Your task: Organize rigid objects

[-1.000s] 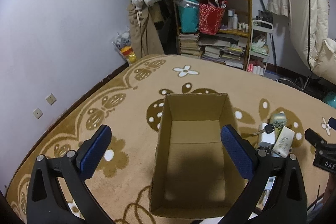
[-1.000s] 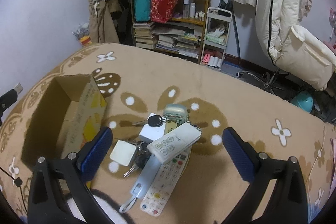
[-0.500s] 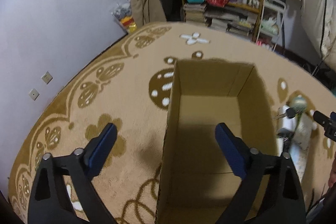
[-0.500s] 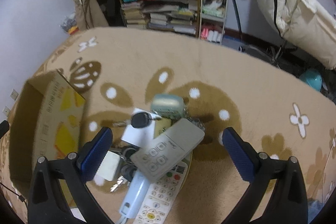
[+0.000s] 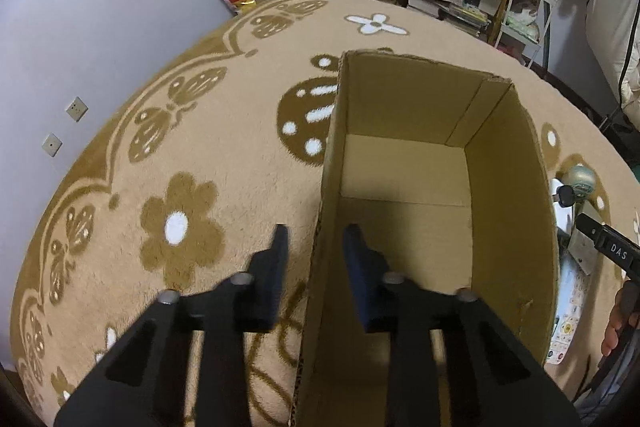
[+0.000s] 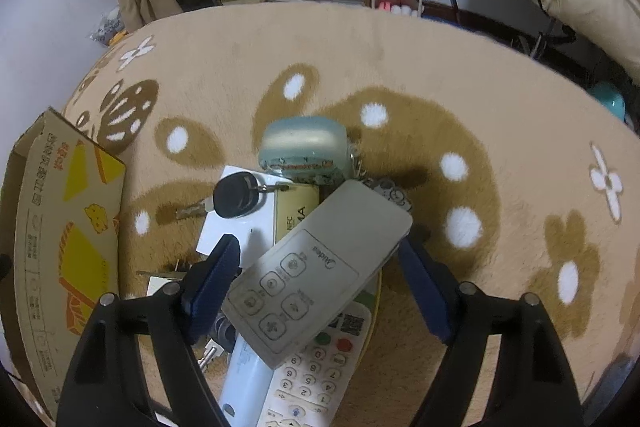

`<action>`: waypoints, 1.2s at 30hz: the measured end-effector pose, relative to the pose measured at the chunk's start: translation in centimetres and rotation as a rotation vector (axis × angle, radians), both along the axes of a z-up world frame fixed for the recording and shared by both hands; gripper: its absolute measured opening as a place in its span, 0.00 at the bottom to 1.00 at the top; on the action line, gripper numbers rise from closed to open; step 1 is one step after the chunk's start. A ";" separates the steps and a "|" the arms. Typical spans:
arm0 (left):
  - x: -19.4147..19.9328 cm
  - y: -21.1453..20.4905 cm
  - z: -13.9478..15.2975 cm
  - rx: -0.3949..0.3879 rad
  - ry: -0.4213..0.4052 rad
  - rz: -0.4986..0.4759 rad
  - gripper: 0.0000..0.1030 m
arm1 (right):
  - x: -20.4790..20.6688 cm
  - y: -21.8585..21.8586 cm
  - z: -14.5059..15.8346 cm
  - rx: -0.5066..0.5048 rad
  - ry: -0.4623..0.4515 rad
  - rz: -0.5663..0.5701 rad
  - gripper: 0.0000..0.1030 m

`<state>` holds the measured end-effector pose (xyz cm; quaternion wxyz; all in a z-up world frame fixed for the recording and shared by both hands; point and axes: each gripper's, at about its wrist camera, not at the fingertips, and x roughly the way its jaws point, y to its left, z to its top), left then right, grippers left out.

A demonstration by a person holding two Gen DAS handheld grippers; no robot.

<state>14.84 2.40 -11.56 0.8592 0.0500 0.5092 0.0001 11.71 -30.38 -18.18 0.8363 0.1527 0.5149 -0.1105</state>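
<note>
L gripper point(image 5: 316, 239) pinching box wall point(image 5: 320, 227)

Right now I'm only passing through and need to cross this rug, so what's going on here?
A person is sorting small items into a cardboard box on the rug. The left gripper has just been closing astride the box's near wall. The right gripper has just been closing around the grey remote on top of the pile; its pads aren't pressing yet. The box looks empty.
</note>
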 end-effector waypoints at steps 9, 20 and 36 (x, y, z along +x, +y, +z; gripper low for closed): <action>0.3 0.8 -0.5 -0.045 0.015 -0.002 0.08 | 0.2 0.1 -1.2 0.024 0.025 -0.074 0.80; 0.5 1.1 -0.4 -0.053 0.014 -0.004 0.08 | -0.5 -0.4 -0.6 0.098 0.083 -0.032 0.49; 0.4 0.9 -0.5 -0.054 0.015 0.003 0.08 | -2.2 -0.4 1.7 0.108 0.070 0.020 0.16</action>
